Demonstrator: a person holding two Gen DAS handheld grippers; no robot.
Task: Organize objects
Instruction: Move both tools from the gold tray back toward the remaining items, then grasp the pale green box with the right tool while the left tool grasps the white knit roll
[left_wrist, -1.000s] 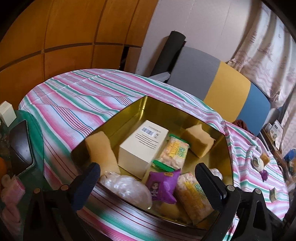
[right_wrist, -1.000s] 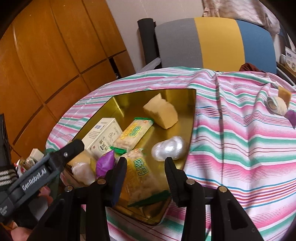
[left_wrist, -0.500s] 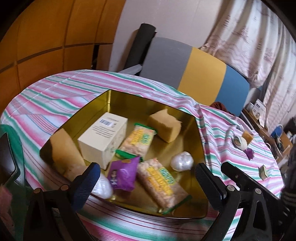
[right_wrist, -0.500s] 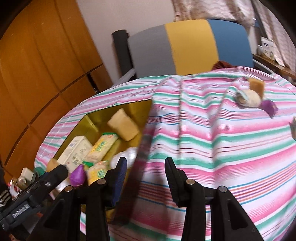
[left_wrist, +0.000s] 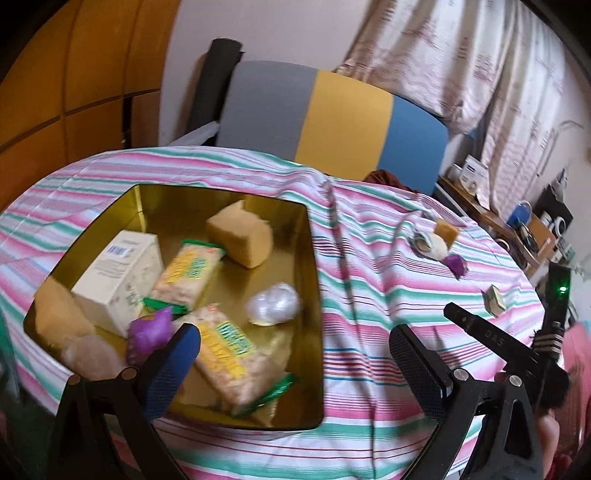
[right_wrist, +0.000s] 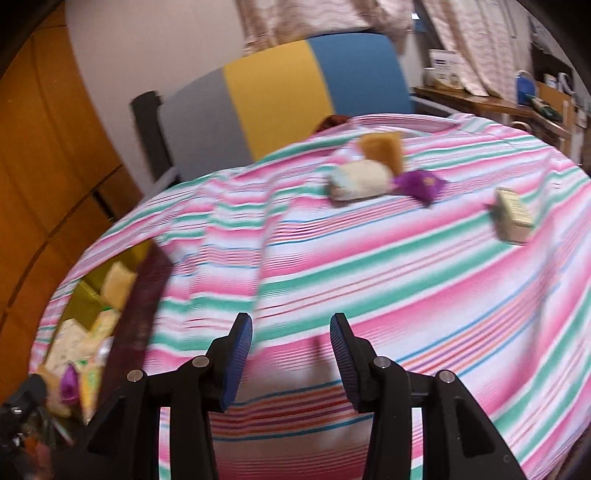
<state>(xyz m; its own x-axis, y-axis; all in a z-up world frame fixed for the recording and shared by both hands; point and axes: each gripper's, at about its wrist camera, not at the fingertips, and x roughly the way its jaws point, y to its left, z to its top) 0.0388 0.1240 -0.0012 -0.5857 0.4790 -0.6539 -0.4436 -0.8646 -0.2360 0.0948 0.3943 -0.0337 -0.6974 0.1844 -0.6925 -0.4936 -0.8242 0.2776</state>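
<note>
A gold tin (left_wrist: 312, 236) sits on the striped tablecloth (left_wrist: 369, 295). It holds a white box (left_wrist: 118, 273), two snack packs (left_wrist: 188, 273), a sponge block (left_wrist: 240, 234), a purple packet (left_wrist: 147, 330) and a pearly ball (left_wrist: 273, 304). My left gripper (left_wrist: 295, 365) hangs open over the tin's near right corner, holding nothing. My right gripper (right_wrist: 291, 350) is over bare cloth to the right of the tin (right_wrist: 140, 317), its jaws narrowly apart with nothing between them. Farther off lie an orange sponge (right_wrist: 382, 149), a cream roll (right_wrist: 360, 181), a purple packet (right_wrist: 419, 184) and a small box (right_wrist: 513, 216).
A chair with a grey, yellow and blue back (left_wrist: 332, 118) stands behind the table. Wooden panels (left_wrist: 74, 74) fill the left. A side desk (left_wrist: 517, 225) with cups stands at the far right, under curtains. A person's hand (left_wrist: 550, 443) shows at the lower right.
Both grippers swung to the right. The right one left the tin and now faces the loose items on the cloth. The left one went from the tin's near edge to its right corner.
</note>
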